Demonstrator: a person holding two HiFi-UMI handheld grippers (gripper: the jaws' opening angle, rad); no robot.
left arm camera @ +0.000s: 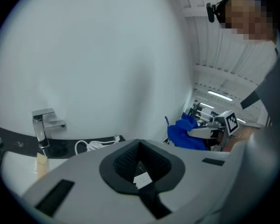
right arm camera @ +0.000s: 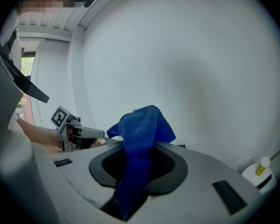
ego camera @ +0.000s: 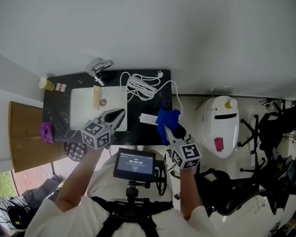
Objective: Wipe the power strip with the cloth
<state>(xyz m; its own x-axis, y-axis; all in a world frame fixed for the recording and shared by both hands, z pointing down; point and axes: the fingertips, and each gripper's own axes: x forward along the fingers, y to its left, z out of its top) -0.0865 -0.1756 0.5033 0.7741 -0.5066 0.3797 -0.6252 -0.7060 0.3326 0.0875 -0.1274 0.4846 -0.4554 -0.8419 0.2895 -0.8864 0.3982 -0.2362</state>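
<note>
Blue cloth clamped between the jaws of the right gripper, beside the white power strip near the front right corner of the black counter; left gripper jaws together, empty. Risk: the unheld strip may slide off the front edge when wiped

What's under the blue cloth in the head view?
The blue cloth, clamped in the right gripper, hangs over the right edge of the black counter. The power strip shows only to the left of it; its right end is covered.
</note>
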